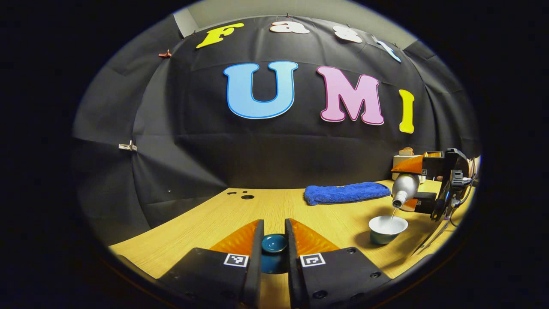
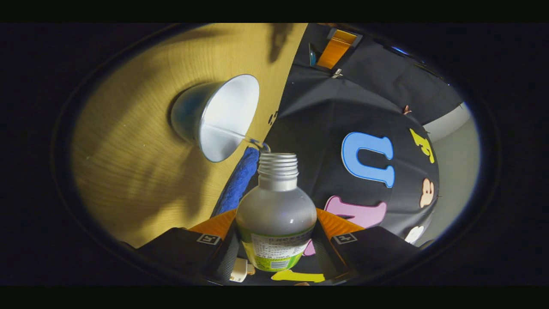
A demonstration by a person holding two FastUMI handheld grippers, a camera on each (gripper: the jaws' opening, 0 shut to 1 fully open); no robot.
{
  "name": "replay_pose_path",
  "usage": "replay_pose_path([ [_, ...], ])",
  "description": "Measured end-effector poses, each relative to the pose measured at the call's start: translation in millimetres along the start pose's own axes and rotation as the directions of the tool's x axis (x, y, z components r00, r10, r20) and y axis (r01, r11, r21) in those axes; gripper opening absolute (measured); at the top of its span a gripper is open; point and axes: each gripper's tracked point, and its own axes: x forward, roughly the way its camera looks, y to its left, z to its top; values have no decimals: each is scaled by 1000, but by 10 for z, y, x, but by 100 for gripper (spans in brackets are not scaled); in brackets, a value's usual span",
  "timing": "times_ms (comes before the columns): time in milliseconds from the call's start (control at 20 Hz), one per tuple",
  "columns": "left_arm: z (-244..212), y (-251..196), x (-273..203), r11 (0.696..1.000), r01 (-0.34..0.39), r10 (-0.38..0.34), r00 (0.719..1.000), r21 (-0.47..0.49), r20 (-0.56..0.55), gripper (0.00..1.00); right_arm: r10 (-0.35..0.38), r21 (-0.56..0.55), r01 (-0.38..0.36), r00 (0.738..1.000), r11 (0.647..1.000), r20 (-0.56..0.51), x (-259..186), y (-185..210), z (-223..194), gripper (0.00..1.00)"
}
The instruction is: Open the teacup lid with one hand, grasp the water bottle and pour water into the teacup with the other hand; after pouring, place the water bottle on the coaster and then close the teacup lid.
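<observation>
left gripper [image 1: 274, 246] clamps lid [image 1: 274, 243] | right gripper [image 2: 276, 240] clamps tilted bottle [image 2: 276, 210] above teacup [image 1: 387, 228] | towel [image 1: 345, 192] behind

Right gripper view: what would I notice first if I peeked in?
The tipped water bottle, squeezed in the right claw, sends a thin stream into the open teacup on the wooden table. In the left gripper view, the left claw holds the teacup lid, near a blue towel.
</observation>
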Motion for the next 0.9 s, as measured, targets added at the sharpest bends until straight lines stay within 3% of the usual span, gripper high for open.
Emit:
replay_pose_path([
  [350,-8,0,3,1000,0,0,1000,0,0,29,-24,-67,25,1000,997,9,11,-69,15,79],
  [400,-6,-2,9,1000,0,0,1000,0,0,29,-30,-81,31,999,996,15,-1,-81,22,75],
  [450,-7,2,-1,1000,0,0,1000,0,0,29,-38,-99,40,999,994,19,2,-97,32,79],
  [500,0,3,-5,1000,0,0,1000,0,0,30,-46,-117,49,999,992,25,-6,-114,38,75],
  [900,-3,3,1,1000,1,-1,1000,0,0,29,-71,-181,76,997,981,32,-11,-186,24,79],
])
